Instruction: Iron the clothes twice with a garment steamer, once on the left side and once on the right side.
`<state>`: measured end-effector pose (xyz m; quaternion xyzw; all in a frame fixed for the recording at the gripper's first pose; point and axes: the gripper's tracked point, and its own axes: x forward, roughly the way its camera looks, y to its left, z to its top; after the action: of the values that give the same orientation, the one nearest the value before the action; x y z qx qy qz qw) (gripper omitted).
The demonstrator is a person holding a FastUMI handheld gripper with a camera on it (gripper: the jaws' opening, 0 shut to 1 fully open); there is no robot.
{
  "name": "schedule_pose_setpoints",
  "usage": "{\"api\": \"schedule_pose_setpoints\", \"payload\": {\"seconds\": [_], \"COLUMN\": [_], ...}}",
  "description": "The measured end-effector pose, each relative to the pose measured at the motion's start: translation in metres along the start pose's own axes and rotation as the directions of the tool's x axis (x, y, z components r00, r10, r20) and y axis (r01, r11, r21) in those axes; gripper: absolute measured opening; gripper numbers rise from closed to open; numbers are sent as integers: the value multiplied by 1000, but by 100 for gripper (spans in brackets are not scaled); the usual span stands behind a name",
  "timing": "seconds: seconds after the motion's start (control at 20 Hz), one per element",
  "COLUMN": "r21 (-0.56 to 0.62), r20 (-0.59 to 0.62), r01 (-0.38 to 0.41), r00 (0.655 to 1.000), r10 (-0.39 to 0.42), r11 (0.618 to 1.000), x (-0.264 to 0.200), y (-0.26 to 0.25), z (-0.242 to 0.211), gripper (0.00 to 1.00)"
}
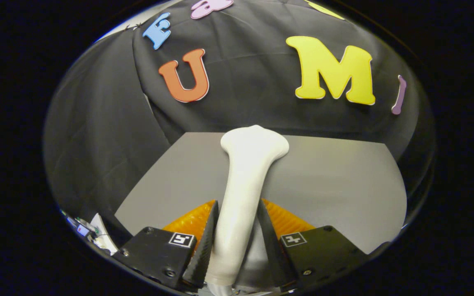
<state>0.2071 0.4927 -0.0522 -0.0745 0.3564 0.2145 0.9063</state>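
The gripper (237, 230) holds a white garment steamer (243, 185). Its two fingers (208, 242) press on the steamer's long handle, one from the 9 o'clock side and one from the 3 o'clock side, so the claw is closed tight around it. The handle starts low down between the fingers and runs up toward 12 o'clock, leaning a little toward 1 o'clock. At the far end the steamer gets wide, like a small flat head, and that head sits well beyond the fingertips. Under the steamer lies a flat grey table top (335, 181). It spreads out on both sides of the handle, toward 9 o'clock and toward 3 o'clock. I cannot tell if the steamer head touches the grey top or floats just above it. Behind the table, at 12 o'clock, hangs the black cloth wall (253, 94) of the booth, with soft folds in it. Far off at about 8 o'clock from the fingers, down past the table's corner, there are some small white and coloured bits (91, 232), too small to tell what they are.
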Motion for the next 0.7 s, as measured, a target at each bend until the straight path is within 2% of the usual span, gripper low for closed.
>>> {"api": "schedule_pose_setpoints", "payload": {"seconds": [0.15,0.35,0.7], "r21": [15,74,33], "r20": [8,3,105], "r01": [0,-75,-108], "r00": [1000,997,989], "r10": [0,75,104], "r11": [1000,994,994], "x": [4,-8,-69], "y": [2,9,-16], "z": [2,-9,-21], "gripper": [52,39,37]}}
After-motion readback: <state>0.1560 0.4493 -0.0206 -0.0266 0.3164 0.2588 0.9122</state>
